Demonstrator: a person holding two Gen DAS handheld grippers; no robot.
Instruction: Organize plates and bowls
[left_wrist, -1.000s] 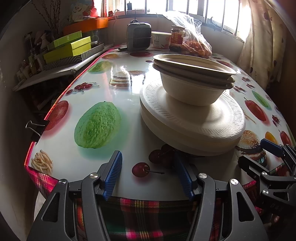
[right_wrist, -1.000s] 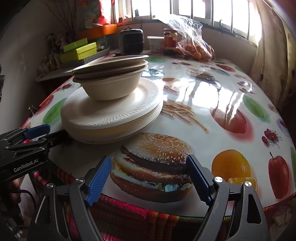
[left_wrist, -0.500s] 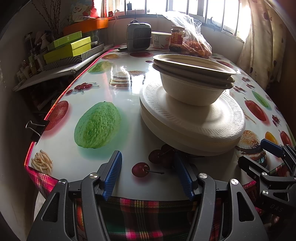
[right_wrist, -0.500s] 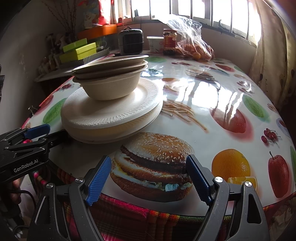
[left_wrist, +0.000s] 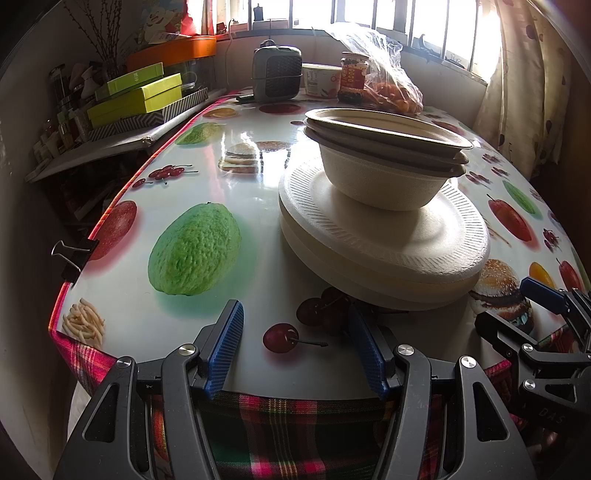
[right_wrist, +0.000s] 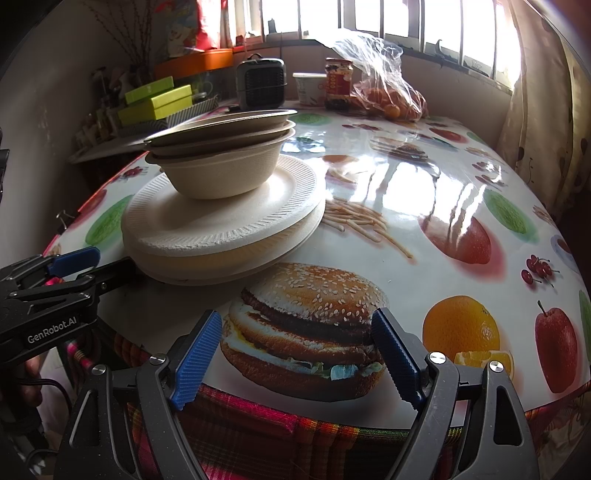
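Note:
A stack of white foam plates (left_wrist: 388, 254) (right_wrist: 221, 236) lies near the table's front edge. On it stands a beige bowl (left_wrist: 384, 181) (right_wrist: 221, 177), with shallower brown-rimmed dishes (left_wrist: 384, 127) (right_wrist: 221, 123) nested on top. My left gripper (left_wrist: 295, 347) is open and empty at the front edge, just left of and below the stack; it also shows in the right wrist view (right_wrist: 96, 264). My right gripper (right_wrist: 295, 354) is open and empty over the printed burger, right of the stack; it also shows in the left wrist view (left_wrist: 517, 302).
The table (right_wrist: 443, 206) has a glossy fruit-print cover over a plaid cloth. At the far end stand a small grey heater (left_wrist: 277, 74), a jar (left_wrist: 352, 81), a tub and a plastic bag of oranges (left_wrist: 391, 92). Green boxes (left_wrist: 136, 96) sit on a shelf at the left. A curtain hangs at the right.

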